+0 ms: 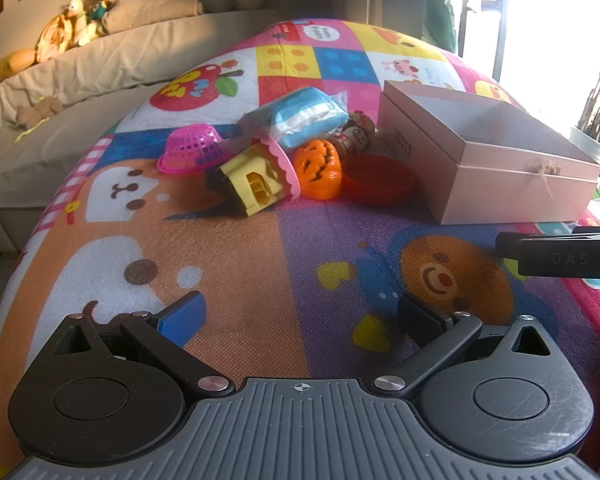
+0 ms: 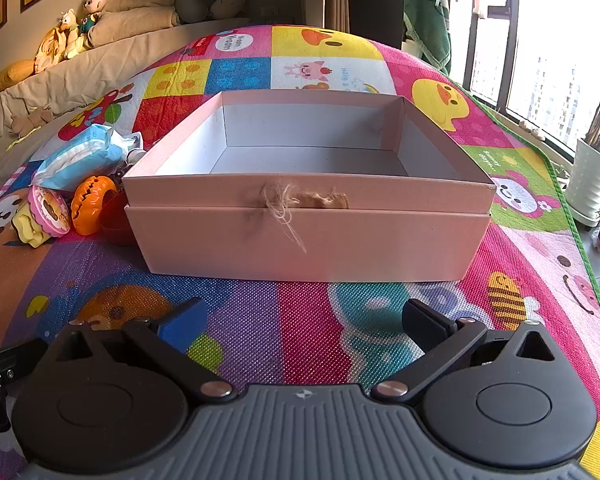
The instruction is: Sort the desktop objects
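Observation:
A pile of toys lies on the colourful play mat: a pink basket (image 1: 192, 148), a yellow toy house (image 1: 256, 184) with a pink scalloped roof, an orange pumpkin (image 1: 318, 168), a red bowl (image 1: 378, 178), a blue-and-white tissue pack (image 1: 304, 118) and a small doll (image 1: 352, 138). An open pink box (image 2: 308, 236) stands to their right, empty inside. My left gripper (image 1: 300, 316) is open and empty, well short of the pile. My right gripper (image 2: 304, 324) is open and empty, just in front of the box. The pumpkin (image 2: 90, 204) and tissue pack (image 2: 80, 156) show left of the box.
A beige sofa (image 1: 80, 68) with pillows and plush toys runs along the left. A window and a white plant pot (image 2: 590, 184) stand at the right, beyond the mat edge (image 2: 556, 184). The right gripper's body (image 1: 560, 258) juts in at the right of the left wrist view.

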`<state>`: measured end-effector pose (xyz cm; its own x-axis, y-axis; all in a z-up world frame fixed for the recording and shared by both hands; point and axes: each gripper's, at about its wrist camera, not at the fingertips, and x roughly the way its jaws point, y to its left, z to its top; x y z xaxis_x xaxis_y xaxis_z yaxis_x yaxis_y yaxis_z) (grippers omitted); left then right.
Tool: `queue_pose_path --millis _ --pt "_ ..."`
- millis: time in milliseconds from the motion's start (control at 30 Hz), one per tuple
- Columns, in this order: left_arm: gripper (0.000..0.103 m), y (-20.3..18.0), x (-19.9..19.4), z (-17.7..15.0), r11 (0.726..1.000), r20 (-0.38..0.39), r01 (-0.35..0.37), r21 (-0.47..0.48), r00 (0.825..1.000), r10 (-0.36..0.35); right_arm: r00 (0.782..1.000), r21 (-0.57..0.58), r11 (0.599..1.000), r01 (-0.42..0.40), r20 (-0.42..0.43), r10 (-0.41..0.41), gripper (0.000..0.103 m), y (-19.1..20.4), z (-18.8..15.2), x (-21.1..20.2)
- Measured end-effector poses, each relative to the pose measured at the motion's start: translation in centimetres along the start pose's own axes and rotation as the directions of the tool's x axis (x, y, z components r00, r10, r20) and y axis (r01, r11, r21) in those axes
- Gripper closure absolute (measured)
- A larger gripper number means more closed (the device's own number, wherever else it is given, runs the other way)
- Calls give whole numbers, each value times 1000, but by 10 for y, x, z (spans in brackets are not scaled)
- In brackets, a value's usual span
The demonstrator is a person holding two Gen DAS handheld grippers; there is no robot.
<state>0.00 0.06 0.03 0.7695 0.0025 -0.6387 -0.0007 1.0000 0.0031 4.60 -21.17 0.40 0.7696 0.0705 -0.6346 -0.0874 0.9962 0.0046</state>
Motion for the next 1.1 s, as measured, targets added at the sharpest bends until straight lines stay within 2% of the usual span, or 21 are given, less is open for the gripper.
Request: queue_pose_path --millis 867,1100 --pt "0 2 -1 1 1000 -12 0 -1 1000 0 1000 3 1000 -3 0 3 0 0 0 0" --pt "0 3 -1 2 1000 -36 13 10 999 -13 996 -44 997 -60 -61 57 0 -5 2 -5"
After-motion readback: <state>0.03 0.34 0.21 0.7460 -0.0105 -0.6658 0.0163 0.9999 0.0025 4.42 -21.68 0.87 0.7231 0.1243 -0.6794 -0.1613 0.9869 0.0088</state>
